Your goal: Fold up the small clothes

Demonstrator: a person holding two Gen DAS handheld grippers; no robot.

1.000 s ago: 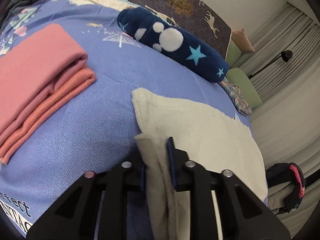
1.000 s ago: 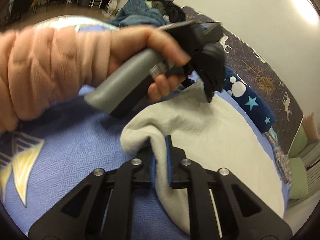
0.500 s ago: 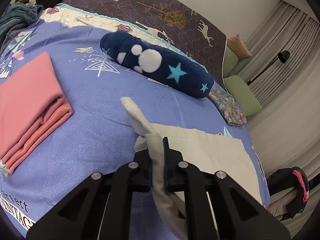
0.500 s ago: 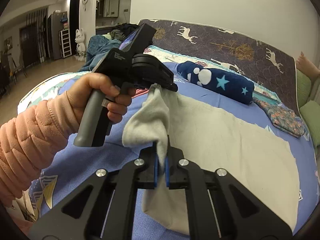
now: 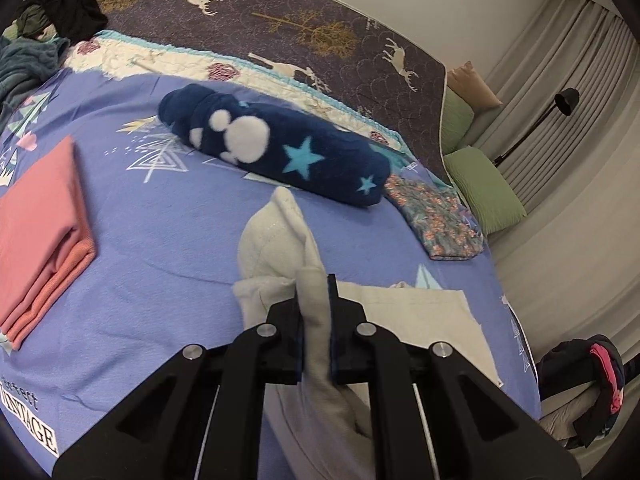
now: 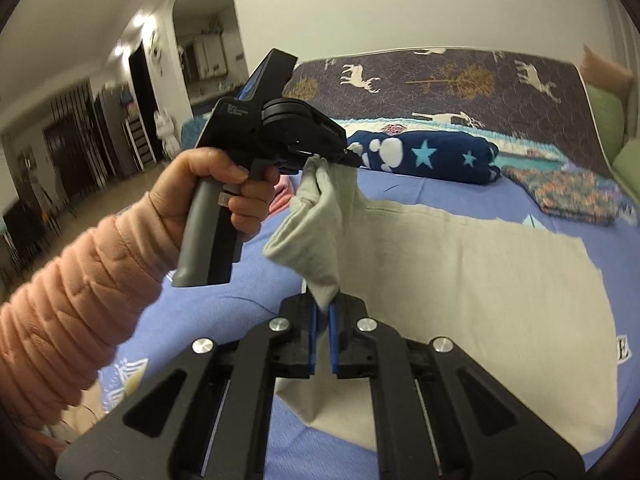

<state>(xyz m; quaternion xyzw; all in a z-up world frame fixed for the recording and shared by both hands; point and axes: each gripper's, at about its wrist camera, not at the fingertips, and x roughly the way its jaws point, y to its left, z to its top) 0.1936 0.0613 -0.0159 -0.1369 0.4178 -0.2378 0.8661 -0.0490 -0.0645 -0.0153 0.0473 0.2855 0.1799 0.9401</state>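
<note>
A pale grey-cream garment (image 6: 460, 280) lies on the blue bedspread (image 6: 192, 320), its near edge lifted. My left gripper (image 5: 314, 296) is shut on one bunched corner of the garment (image 5: 280, 240), which pokes up past the fingertips. My right gripper (image 6: 324, 312) is shut on another corner, and cloth sags between the two grips. In the right wrist view a hand in a peach sleeve (image 6: 80, 292) holds the left gripper (image 6: 340, 154), lifted above the bed at upper left. The rest of the garment lies flat to the right.
A stack of folded pink clothes (image 5: 36, 232) lies at the left of the bed. A rolled navy blanket with stars (image 5: 276, 152) lies across the far side, a floral cloth (image 5: 436, 216) beside it. Green pillows (image 5: 484, 188) and a dark clothes pile (image 5: 60, 12) lie beyond.
Both grippers have risen with their corners of the garment, lifting its near edge off the bed. The right gripper has rolled toward level, and the left gripper now hangs higher in its view.
</note>
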